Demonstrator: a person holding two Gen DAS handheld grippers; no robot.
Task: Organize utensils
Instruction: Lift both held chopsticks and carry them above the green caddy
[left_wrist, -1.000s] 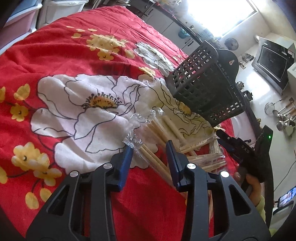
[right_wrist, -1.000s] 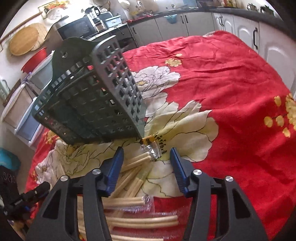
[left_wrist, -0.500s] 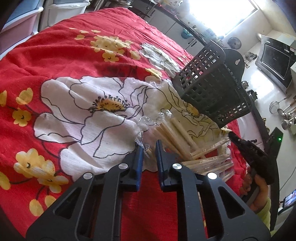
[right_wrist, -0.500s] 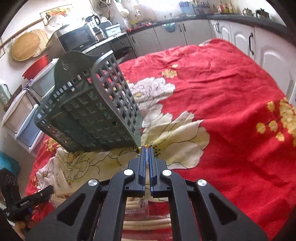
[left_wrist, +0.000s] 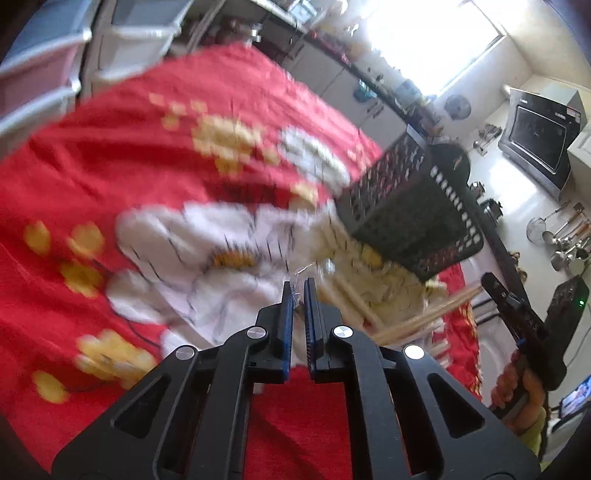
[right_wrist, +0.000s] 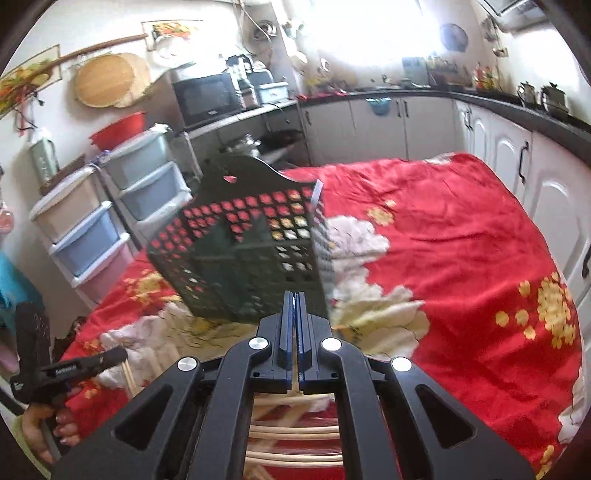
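So far, two packs picked up, nothing in the basket

From the left wrist, through heavy blur: left gripper angled down over a red floral cloth, fingers just drawn nearly together and pinching the crimped end of a clear plastic sleeve. Impossible to tell how many sticks are inside it. Just beyond, strewn over the big white flower print, pale wooden chopsticks in clear plastic sleeves. Past those, tipped on the cloth, a dark plastic lattice basket, apparently empty.

From the right wrist: right gripper held above the same heap, fingers pressed together on a thin pale stick and its wrapper. Below, lying crosswise on the cloth, more sleeved chopsticks. Straight ahead and near, the basket, leaning, with no utensil visible through its holes.

Judged from this: grasping done on both sides, delivery not yet. Still to do: carry both packs to the basket, drop them in, then return for the remaining heap, probably over several trips.
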